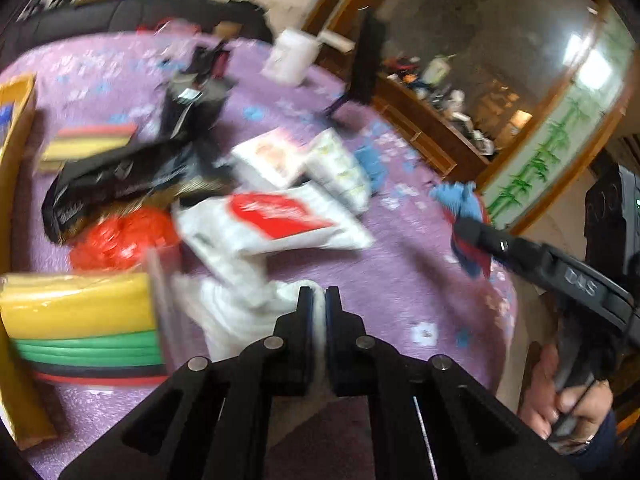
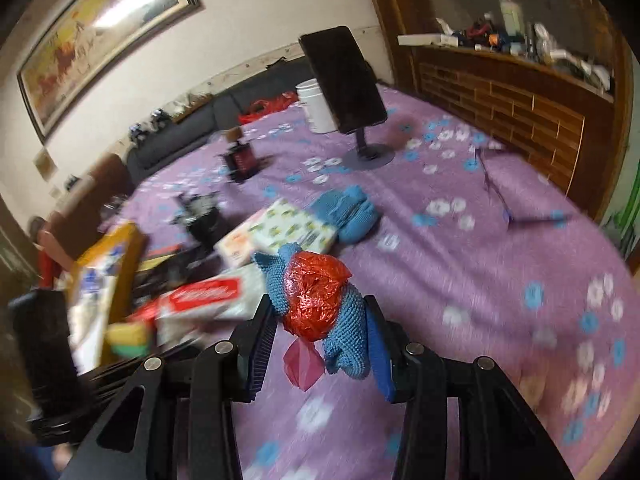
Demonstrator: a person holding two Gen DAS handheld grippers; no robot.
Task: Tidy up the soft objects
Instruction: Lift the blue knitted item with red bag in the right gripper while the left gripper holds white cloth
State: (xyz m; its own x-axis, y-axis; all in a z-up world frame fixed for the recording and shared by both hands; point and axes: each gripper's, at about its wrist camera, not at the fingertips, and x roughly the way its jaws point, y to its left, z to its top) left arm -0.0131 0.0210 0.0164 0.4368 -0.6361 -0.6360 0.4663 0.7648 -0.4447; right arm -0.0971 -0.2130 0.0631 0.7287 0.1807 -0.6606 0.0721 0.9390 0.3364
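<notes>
In the left wrist view my left gripper (image 1: 319, 292) is shut on a crumpled white cloth (image 1: 240, 308), and a strip of it shows between the jaws. My right gripper (image 2: 318, 304) is shut on a bundle of blue knitted cloth (image 2: 348, 332) wrapped around a crinkled red plastic bag (image 2: 316, 300), held above the purple bed cover (image 2: 480, 280). From the left wrist view the right gripper (image 1: 472, 236) hangs at the right with the blue bundle (image 1: 460, 200), a hand (image 1: 568, 400) on its handle.
A white pack with a red label (image 1: 276, 220), a red bag (image 1: 120, 240), stacked yellow and green sponges (image 1: 80, 320), tissue packs (image 2: 280, 228) and a black bag (image 1: 112, 184) crowd the left. Another blue cloth (image 2: 348, 212), a phone stand (image 2: 344, 80) and a white jar (image 2: 316, 108) lie farther back.
</notes>
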